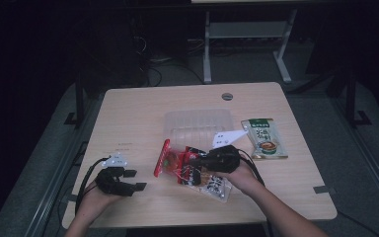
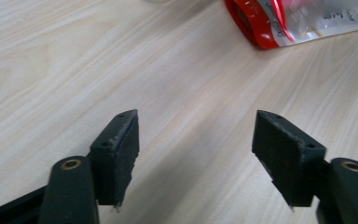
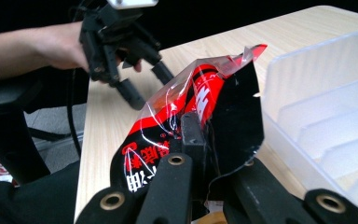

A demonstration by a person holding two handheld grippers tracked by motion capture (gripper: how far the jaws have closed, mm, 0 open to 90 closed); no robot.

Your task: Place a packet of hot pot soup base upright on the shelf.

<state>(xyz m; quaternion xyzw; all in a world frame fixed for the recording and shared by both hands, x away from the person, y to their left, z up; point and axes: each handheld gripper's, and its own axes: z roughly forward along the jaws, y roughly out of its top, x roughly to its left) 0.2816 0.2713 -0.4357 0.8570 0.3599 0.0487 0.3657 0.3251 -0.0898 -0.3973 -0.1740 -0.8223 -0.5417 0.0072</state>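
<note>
Two tools work here: your right tool [image 3: 193,140] pinches the red-and-black snack packet [image 3: 205,107] just beside the clear plastic tray [image 3: 326,116], while your left tool [image 2: 196,158] hangs wide and empty over the bench [image 2: 74,70]. Gripped by a thin film edge, that packet could slip or tear, or snag the tray rim.
</note>
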